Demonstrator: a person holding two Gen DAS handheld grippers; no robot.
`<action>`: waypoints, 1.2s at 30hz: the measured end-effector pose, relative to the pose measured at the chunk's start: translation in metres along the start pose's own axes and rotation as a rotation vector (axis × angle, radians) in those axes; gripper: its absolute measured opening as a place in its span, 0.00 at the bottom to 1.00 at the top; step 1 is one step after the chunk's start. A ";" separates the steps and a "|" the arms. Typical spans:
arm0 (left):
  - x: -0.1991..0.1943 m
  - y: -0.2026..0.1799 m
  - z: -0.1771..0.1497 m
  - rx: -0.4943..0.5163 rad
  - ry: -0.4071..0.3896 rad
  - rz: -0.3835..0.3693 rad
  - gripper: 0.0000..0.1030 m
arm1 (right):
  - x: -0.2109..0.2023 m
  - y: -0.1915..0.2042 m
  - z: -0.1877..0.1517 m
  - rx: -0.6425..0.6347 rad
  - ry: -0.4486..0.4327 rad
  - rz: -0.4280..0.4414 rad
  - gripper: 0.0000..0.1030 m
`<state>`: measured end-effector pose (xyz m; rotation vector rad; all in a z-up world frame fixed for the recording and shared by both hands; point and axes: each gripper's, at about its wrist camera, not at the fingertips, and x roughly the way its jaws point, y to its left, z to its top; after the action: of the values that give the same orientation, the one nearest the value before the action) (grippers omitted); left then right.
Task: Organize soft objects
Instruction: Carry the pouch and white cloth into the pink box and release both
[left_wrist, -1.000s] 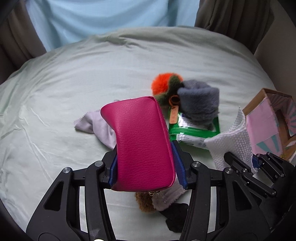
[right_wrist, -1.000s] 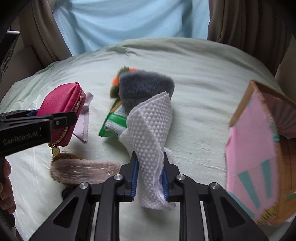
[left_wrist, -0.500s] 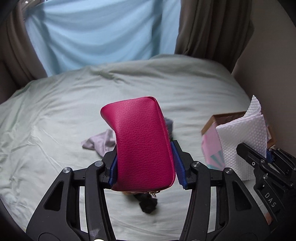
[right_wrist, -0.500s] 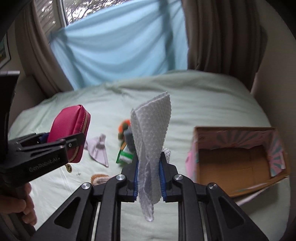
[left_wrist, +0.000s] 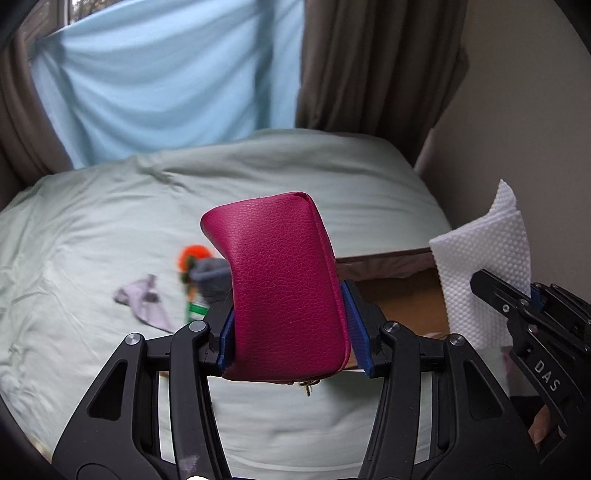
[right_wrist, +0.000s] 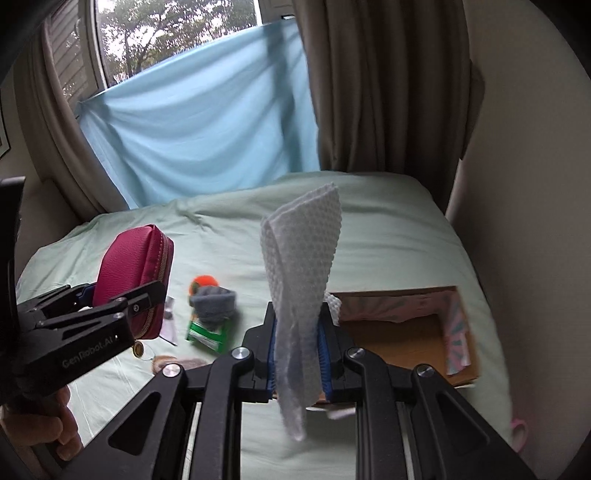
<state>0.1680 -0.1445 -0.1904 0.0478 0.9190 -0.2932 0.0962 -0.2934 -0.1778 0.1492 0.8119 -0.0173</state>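
Both hand-held grippers lifted higher off the bed since a second ago; window and curtains now fill the top of both views, and the open box has come under them. Left hand-held gripper (left_wrist: 291, 325) clamped on a magenta zip pouch (left_wrist: 280, 288), pouch upright between the blue pads (left_wrist: 356, 328), held in the air above the bed (left_wrist: 110, 221). Right hand-held gripper (right_wrist: 298, 350) pinched narrow on a folded white textured cloth (right_wrist: 303, 266), cloth sticking up and drooping below the jaws. Cardboard box (right_wrist: 406, 336) sits open on the bed, just beyond the right gripper. Left on the bed: grey furry item (right_wrist: 214, 302) on a green packet (right_wrist: 207, 336), orange pom-pom (right_wrist: 203, 284), lilac cloth (left_wrist: 142, 299).
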 end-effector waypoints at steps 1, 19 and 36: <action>0.003 -0.012 -0.001 -0.003 0.008 -0.005 0.45 | 0.001 -0.013 0.001 0.004 0.013 -0.004 0.17; 0.174 -0.139 -0.023 0.117 0.303 -0.016 0.45 | 0.118 -0.168 -0.017 0.058 0.326 0.000 0.16; 0.232 -0.129 -0.048 0.197 0.414 0.080 1.00 | 0.210 -0.170 -0.040 0.124 0.497 0.117 1.00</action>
<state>0.2284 -0.3142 -0.3921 0.3360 1.2923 -0.3038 0.1992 -0.4475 -0.3782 0.3257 1.2976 0.0833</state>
